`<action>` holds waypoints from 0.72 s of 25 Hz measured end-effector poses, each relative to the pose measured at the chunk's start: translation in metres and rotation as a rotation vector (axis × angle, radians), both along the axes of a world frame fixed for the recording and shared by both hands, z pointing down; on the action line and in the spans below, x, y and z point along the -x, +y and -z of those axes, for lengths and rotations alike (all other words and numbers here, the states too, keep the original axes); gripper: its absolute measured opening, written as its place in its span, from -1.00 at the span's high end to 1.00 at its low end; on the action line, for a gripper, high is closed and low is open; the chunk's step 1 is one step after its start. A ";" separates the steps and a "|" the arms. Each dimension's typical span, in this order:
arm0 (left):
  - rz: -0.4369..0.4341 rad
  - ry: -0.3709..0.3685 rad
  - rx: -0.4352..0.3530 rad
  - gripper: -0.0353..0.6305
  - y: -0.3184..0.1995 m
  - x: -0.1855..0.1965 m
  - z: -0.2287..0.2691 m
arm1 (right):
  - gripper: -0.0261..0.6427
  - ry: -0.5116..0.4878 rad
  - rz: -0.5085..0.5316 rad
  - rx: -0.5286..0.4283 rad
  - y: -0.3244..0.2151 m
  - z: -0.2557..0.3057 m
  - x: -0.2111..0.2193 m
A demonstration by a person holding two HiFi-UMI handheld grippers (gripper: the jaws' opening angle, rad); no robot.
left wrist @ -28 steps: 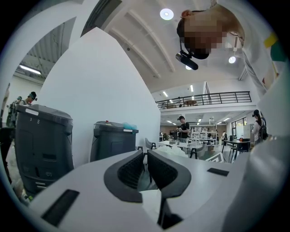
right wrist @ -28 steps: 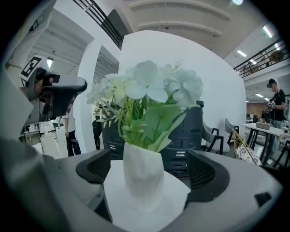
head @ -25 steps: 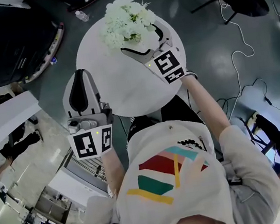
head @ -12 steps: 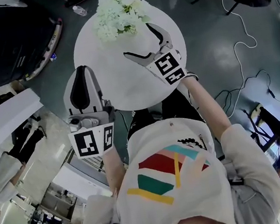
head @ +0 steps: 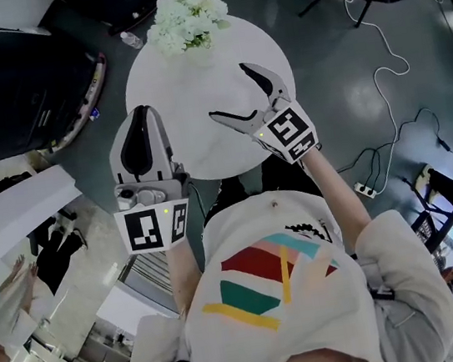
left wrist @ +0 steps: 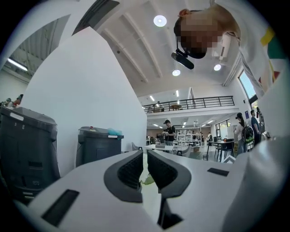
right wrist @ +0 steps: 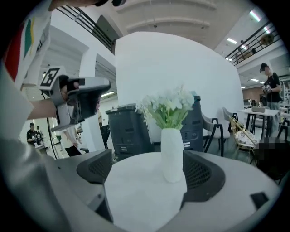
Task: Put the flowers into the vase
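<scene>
Right claw (head: pixel 228 91) drawn back from flowers (head: pixel 185 18), jaws wide apart. Flowers upright in vase (right wrist: pixel 172 154) at worktop (head: pixel 185 131) far edge, well apart from it. Left claw (head: pixel 139 113) jaws together.

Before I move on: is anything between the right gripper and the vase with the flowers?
Nothing visible. Only bare white table lies between the open right gripper and the vase, which stands ahead of its fingers, untouched. The flowers are already in the vase.
</scene>
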State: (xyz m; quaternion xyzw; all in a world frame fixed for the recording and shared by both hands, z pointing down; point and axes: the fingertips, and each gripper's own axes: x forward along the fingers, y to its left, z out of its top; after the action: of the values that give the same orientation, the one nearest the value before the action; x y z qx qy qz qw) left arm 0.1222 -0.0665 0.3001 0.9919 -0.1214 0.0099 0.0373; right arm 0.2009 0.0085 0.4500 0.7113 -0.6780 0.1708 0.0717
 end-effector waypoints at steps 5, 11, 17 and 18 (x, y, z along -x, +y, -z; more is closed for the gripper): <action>-0.031 0.064 -0.053 0.79 0.010 0.012 0.026 | -0.55 0.073 -0.084 -0.105 0.022 0.060 0.008; -0.067 0.096 -0.092 0.79 0.024 0.035 0.052 | 0.23 0.185 -0.209 -0.163 0.055 0.117 0.031; -0.080 0.102 -0.098 0.79 0.025 0.059 0.054 | 0.89 0.138 -0.253 -0.250 0.068 0.153 0.052; -0.080 0.105 -0.099 0.79 0.024 0.062 0.054 | 0.89 0.150 -0.250 -0.257 0.069 0.158 0.057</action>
State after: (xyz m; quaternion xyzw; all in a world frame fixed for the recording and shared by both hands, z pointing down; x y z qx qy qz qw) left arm 0.0602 -0.0424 0.2456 0.9957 -0.0798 -0.0467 -0.0057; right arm 0.1441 0.0772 0.2923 0.8040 -0.5934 0.0367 0.0088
